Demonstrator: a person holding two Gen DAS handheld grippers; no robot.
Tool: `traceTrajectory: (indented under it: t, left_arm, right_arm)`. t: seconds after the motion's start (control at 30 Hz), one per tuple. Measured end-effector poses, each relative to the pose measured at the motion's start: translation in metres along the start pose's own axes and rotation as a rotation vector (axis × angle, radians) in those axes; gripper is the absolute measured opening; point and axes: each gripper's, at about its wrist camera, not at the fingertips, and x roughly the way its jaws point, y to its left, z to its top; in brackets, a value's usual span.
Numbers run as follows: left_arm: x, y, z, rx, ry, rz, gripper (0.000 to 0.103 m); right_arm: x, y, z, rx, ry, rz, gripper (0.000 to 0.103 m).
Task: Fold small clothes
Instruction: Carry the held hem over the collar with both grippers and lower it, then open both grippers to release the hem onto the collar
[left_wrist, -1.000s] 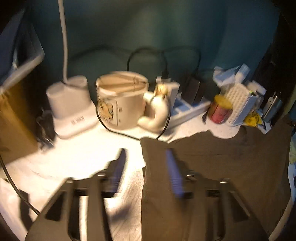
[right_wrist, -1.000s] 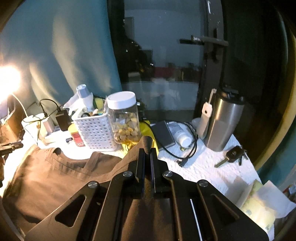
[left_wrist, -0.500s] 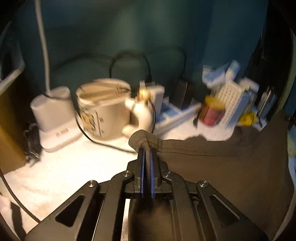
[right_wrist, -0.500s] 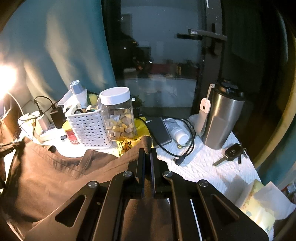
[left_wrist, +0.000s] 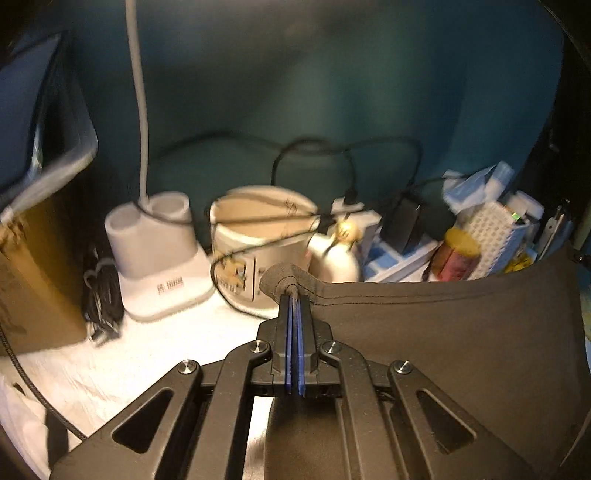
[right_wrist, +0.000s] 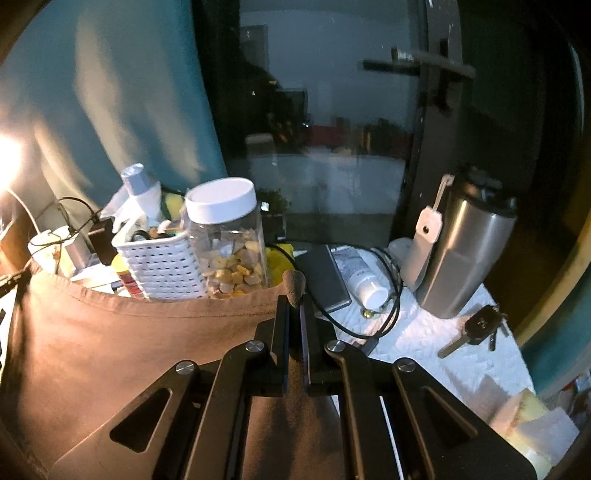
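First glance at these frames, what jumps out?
The brown garment stretched taut between both grippers: the left gripper and the right gripper each pinch a corner of its hem. Behind it is clutter: a white-lidded jar beside a white basket, and a steel tumbler at right.

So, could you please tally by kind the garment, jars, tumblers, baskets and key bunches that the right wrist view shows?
Garments: 1, the brown garment
Jars: 1, the clear jar
Tumblers: 1, the steel tumbler
Baskets: 1, the white basket
Key bunches: 1, the key bunch
Total: 5
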Motion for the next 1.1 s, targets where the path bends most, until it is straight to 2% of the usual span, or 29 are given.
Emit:
traceTrajectory:
  t: [0.27, 0.33, 0.4, 0.43, 0.47, 0.67, 0.97, 1.0, 1.07, 1.1]
  left_arm:
    - [0.01, -0.005, -0.009, 0.018, 0.089, 0.025, 0.002]
    - [0.01, -0.004, -0.01, 0.011, 0.102, 0.029, 0.003]
    - [0.007, -0.003, -0.01, 0.005, 0.108, 0.041, 0.003]
    - [0.005, -0.002, -0.011, 0.004, 0.109, 0.048, 0.003]
    - [0.003, -0.001, -0.011, 0.003, 0.11, 0.052, 0.003]
    - [-0.016, 0.002, -0.014, -0.003, 0.108, 0.06, 0.003]
    - [-0.046, -0.007, -0.03, 0.004, 0.112, 0.025, 0.004]
    - [-0.049, -0.008, -0.032, 0.002, 0.114, 0.023, 0.006]
    - [-0.056, -0.01, -0.037, -0.006, 0.112, 0.015, 0.031]
    - [-0.06, -0.011, -0.039, -0.014, 0.105, 0.009, 0.037]
  right_arm:
    - [0.028, -0.004, -0.013, 0.022, 0.094, -0.058, 0.007]
    - [0.029, -0.004, -0.015, 0.02, 0.103, -0.069, 0.016]
    - [0.029, -0.005, -0.017, 0.021, 0.112, -0.092, 0.033]
    - [0.029, -0.007, -0.019, 0.03, 0.118, -0.088, 0.046]
    - [0.028, -0.009, -0.02, 0.037, 0.119, -0.088, 0.05]
    - [0.017, -0.01, -0.029, 0.044, 0.126, -0.097, 0.05]
    - [-0.015, -0.016, -0.046, 0.066, 0.12, -0.088, 0.05]
    - [-0.019, -0.016, -0.048, 0.067, 0.119, -0.087, 0.05]
    - [-0.029, -0.015, -0.051, 0.069, 0.114, -0.084, 0.05]
    - [-0.032, -0.015, -0.053, 0.07, 0.112, -0.084, 0.05]
